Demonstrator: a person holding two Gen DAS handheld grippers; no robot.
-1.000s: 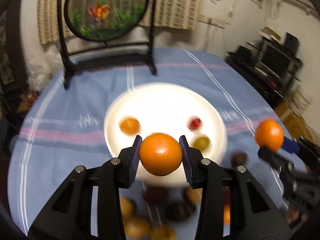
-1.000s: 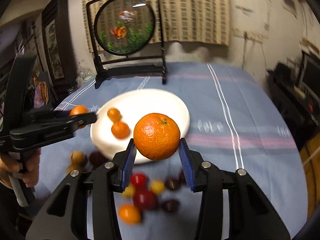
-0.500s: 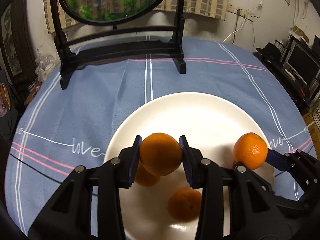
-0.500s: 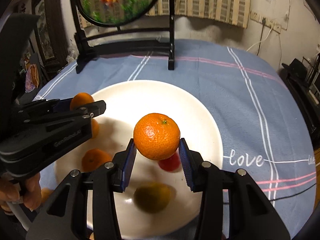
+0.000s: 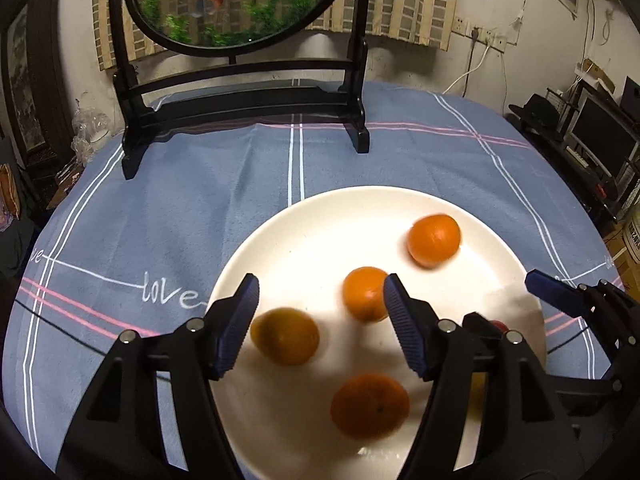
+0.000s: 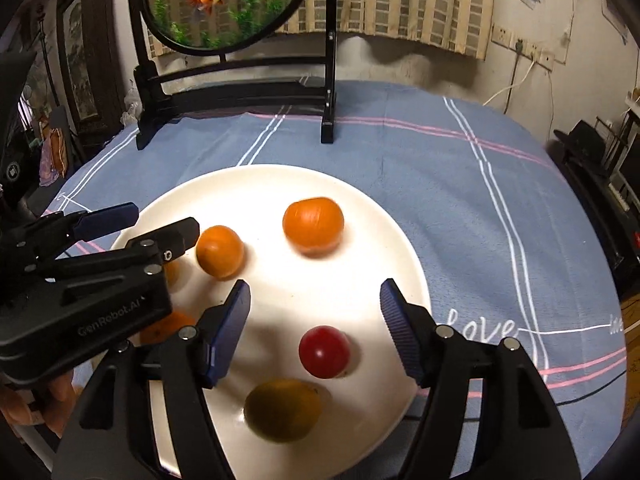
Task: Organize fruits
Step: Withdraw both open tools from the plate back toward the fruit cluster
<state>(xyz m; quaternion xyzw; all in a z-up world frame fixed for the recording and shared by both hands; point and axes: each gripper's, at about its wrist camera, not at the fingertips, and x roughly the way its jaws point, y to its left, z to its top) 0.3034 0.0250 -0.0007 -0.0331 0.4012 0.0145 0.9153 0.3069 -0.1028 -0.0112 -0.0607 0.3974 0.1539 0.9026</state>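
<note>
Fruit drop just done, both grippers over plate

Nearest: left gripper [image 5: 320, 320] & right gripper [image 6: 314, 326] jaws just opened, wide, nothing between pads. On white plate [image 6: 256, 178]: yellowish fruit [image 6: 282, 410], red fruit [image 6: 324, 351], then small orange [image 6: 220, 252] & farthest orange [image 6: 313, 226]. No fruit seen on blue tablecloth [image 6: 460, 184]; whether more's left, can't tell

Both cams sit on the grippers, angled down and close over the white plate [image 5: 400, 204] [image 6: 400, 240]. Left view looks from the plate's left, right view from its right; both share the mirror stand [image 5: 240, 100] [image 6: 240, 92] up top.
</note>
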